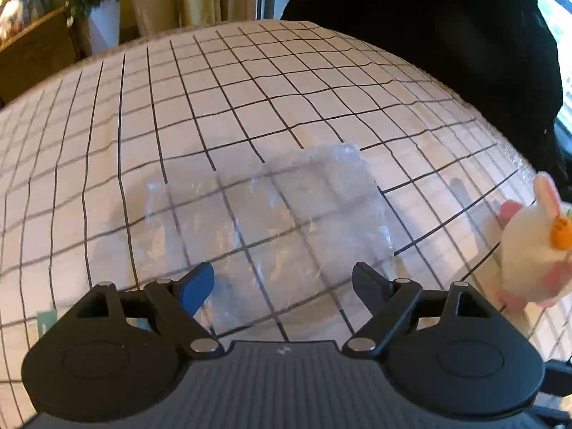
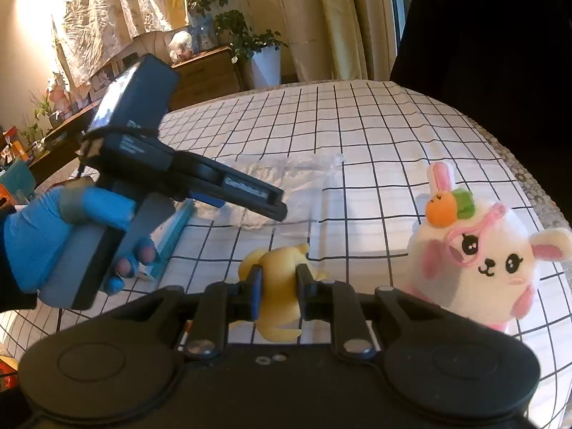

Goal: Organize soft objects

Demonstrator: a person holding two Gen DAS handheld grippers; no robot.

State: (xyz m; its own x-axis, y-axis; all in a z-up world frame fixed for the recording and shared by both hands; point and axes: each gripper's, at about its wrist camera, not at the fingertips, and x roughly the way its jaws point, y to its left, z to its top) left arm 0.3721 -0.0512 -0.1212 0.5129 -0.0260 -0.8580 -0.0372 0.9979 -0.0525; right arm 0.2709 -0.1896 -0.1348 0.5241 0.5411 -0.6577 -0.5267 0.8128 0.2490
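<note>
- Table (image 1: 250,82) under a white cloth with a black grid; it bears every item listed below
- Clear plastic bag (image 1: 271,214) lies flat and crumpled near the middle of the cloth; nothing visible inside it; grid lines show through
- White plush rabbit (image 2: 479,261), pink ears, orange and green trim on its head, stands upright on the cloth to the right of the bag, apart from it
- Left gripper (image 1: 284,279) hovers over the near edge of the bag, jaws spread wide with nothing between them; a hand in a blue glove (image 2: 68,228) holds it, seen from the right wrist view
- Right gripper (image 2: 277,282) is nearly closed, pads pressed on a small yellow soft toy (image 2: 282,275), held above the cloth just left of the rabbit
- Teal-edged flat item (image 2: 175,236) lies on the cloth below the left gripper; identity unclear
- Potted plant (image 2: 257,50) and wooden cabinet (image 2: 207,75) stand beyond the table, clear of the work
</note>
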